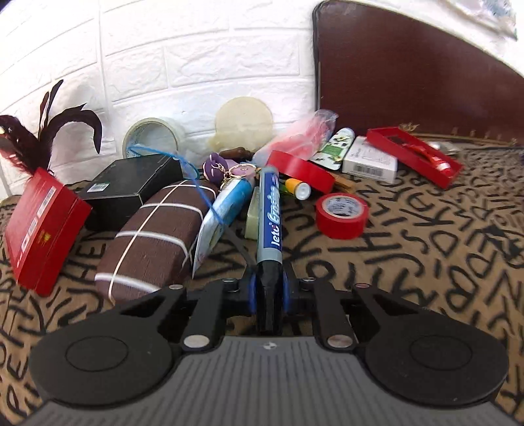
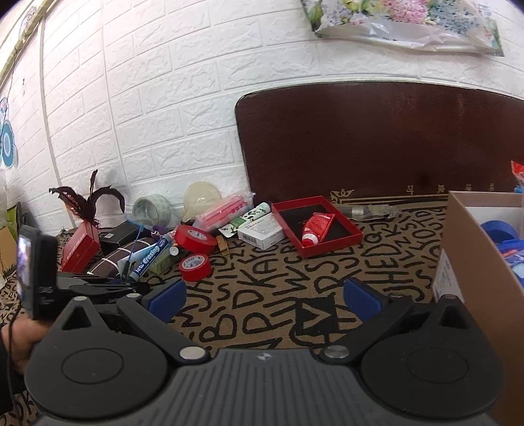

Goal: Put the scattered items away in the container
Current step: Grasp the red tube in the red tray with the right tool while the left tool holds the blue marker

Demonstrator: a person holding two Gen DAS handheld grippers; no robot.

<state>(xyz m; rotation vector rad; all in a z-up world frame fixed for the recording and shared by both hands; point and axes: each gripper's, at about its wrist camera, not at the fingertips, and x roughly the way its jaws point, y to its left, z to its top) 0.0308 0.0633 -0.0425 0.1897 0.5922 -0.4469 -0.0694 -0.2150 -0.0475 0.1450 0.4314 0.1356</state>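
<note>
We've got our left tongs pinching the blue-grey marker pen by its black cap, over the letter-print surface. Right tongs spread wide, brown cardboard box just beside.

Home bedroom, dark wooden headboard against white brick-pattern wall panels, letter-print bedspread, household clutter, floral bag far right.

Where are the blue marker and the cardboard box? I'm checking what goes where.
blue marker (image 1: 271,209), left wrist view, on its printed barrel.
cardboard box (image 2: 471,278), right wrist view, on its brown outer wall.
</note>
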